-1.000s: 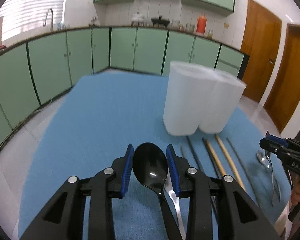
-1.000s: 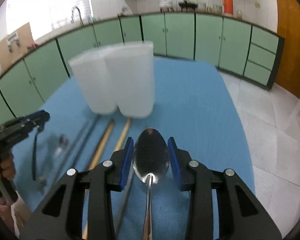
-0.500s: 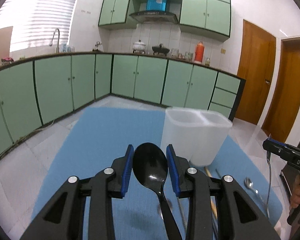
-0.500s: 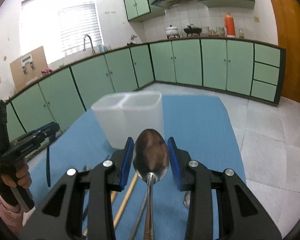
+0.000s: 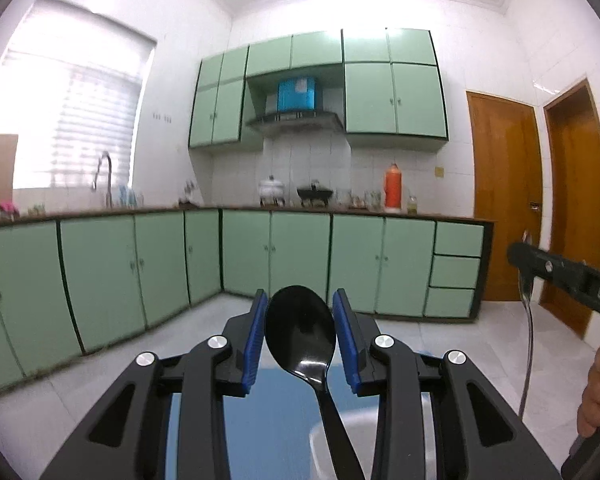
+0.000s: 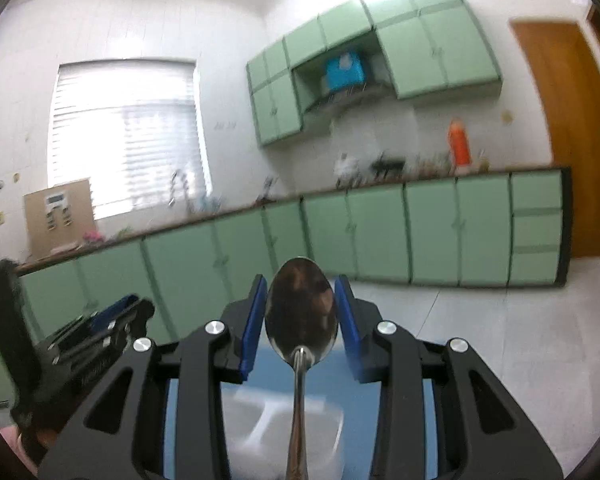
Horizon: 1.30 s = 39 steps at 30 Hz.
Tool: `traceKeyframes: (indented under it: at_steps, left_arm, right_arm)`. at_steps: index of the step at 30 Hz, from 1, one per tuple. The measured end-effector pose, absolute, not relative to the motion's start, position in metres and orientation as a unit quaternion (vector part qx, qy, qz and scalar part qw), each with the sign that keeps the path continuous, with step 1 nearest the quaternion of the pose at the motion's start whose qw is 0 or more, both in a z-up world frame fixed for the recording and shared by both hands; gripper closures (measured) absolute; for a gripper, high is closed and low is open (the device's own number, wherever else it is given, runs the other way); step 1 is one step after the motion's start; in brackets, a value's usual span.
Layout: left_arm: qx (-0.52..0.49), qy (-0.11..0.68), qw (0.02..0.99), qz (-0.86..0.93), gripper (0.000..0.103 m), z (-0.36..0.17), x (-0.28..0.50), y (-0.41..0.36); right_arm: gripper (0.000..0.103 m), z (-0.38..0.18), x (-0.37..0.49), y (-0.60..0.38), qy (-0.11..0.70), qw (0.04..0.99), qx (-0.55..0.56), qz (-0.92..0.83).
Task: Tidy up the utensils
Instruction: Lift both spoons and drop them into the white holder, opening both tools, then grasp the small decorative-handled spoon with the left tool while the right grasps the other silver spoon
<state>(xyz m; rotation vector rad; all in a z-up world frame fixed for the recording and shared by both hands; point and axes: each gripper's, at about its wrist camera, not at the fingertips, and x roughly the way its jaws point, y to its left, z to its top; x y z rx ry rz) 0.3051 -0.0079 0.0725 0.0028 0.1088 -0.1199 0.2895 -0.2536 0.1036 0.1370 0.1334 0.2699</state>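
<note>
Spoons both up in the air – black spoon [image 5: 300, 330] clamped in left claw [image 5: 300, 332], metal spoon [image 6: 301, 316] gripped by right claw [image 6: 301, 316], white holder [image 6: 284, 432] just below on the blue counter [image 6: 430, 436].

My left gripper [image 5: 300, 334] sits low centre of its frame, pointing about level, blue pads [image 5: 256, 336] clamped on a black spoon's bowl. My right gripper [image 6: 300, 330] likewise, pads pressed on a metal spoon's bowl. At the left view's right edge, my right hand [image 5: 598, 394] wraps its handle.
</note>
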Motion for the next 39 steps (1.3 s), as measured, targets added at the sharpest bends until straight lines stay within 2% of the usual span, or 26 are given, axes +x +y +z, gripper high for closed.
traceKeyframes:
  at_steps: [2,9,24,27,30,32,34,39]
  left_arm:
    - [0.011,0.048,0.997,-0.054,0.07,0.067,0.319,-0.015]
    - [0.016,0.071,0.995,-0.067,0.07,0.032,0.346,-0.029]
    - [0.018,0.133,0.986,-0.094,0.069,-0.008,0.341,-0.024]
    - [0.015,0.139,0.986,-0.096,0.062,-0.01,0.337,-0.023]
    - [0.016,0.138,0.986,-0.094,0.053,-0.01,0.331,-0.022]
    - [0.015,0.142,0.985,-0.093,0.051,-0.011,0.328,-0.022]
    - [0.013,0.145,0.985,-0.094,0.048,-0.011,0.325,-0.021]
    - [0.013,0.15,0.984,-0.091,0.032,-0.006,0.31,-0.016]
  right_arm:
    - [0.069,0.098,0.308,-0.249,0.058,0.988,0.063,0.125]
    - [0.069,0.058,0.347,-0.246,0.104,0.984,0.072,0.123]
    - [0.069,-0.001,0.328,-0.237,0.177,0.968,0.088,0.153]
    - [0.067,-0.002,0.325,-0.235,0.18,0.968,0.083,0.154]
    - [0.055,-0.001,0.318,-0.234,0.176,0.969,0.077,0.155]
    - [0.053,-0.001,0.313,-0.233,0.175,0.969,0.077,0.156]
    - [0.047,0.0,0.308,-0.235,0.174,0.969,0.078,0.156]
    - [0.033,0.007,0.284,-0.245,0.163,0.973,0.079,0.146]
